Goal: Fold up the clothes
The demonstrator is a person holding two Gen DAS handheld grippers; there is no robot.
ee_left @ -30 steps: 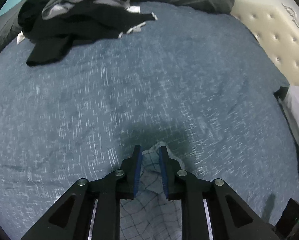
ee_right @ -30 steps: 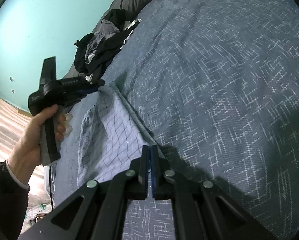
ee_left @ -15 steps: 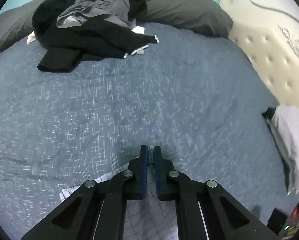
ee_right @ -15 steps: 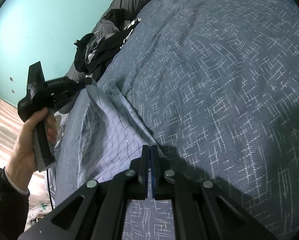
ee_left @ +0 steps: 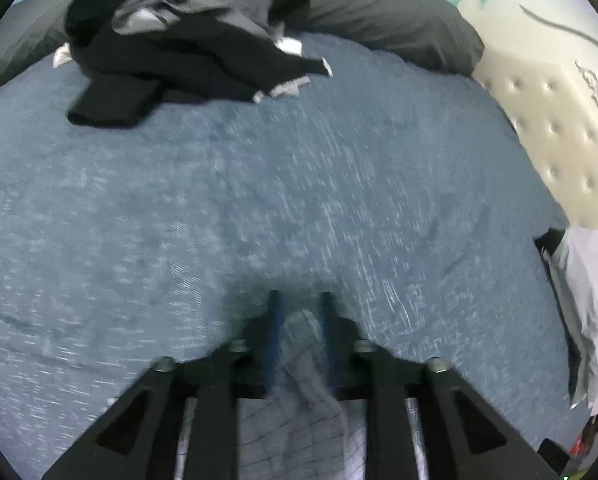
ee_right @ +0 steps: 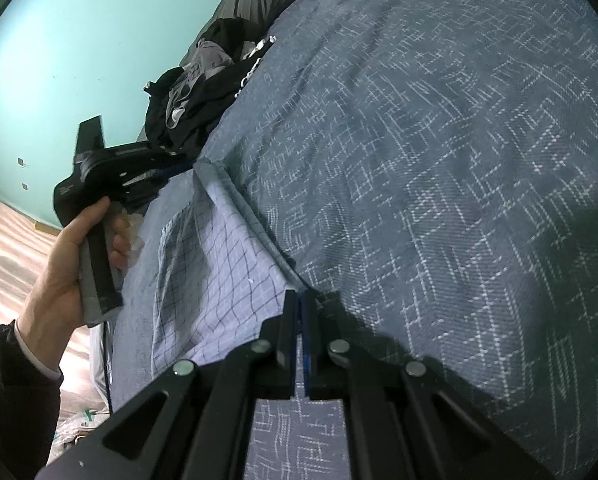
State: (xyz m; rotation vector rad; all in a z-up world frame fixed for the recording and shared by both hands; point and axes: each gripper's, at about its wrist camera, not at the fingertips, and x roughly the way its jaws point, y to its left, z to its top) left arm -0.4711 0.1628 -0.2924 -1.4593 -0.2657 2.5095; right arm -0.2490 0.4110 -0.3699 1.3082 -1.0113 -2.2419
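A pale checked shirt [ee_right: 227,264] lies along the near edge of the blue bedspread [ee_right: 439,160]. My right gripper [ee_right: 299,296] is shut on the shirt's folded hem, low over the bed. In the left wrist view, which is blurred, my left gripper [ee_left: 299,300] points down at the bed. Its jaws are opening, and a fold of the checked shirt [ee_left: 299,432] lies loose between them with the pads apart from it. The right wrist view shows the left gripper [ee_right: 171,168] at the shirt's far corner, held by a hand [ee_right: 63,264].
A heap of dark clothes [ee_left: 187,52] sits at the far end of the bed by a dark pillow [ee_left: 387,28]. A cream tufted headboard [ee_left: 559,128] and a pale folded garment [ee_left: 583,280] are on the right. Wood floor [ee_right: 3,240] lies beyond the bed's edge.
The left gripper's jaws closed on the shirt's fold, then spread apart again. It came down with the shirt's corner from a raised hold to the bed. The right gripper stayed put.
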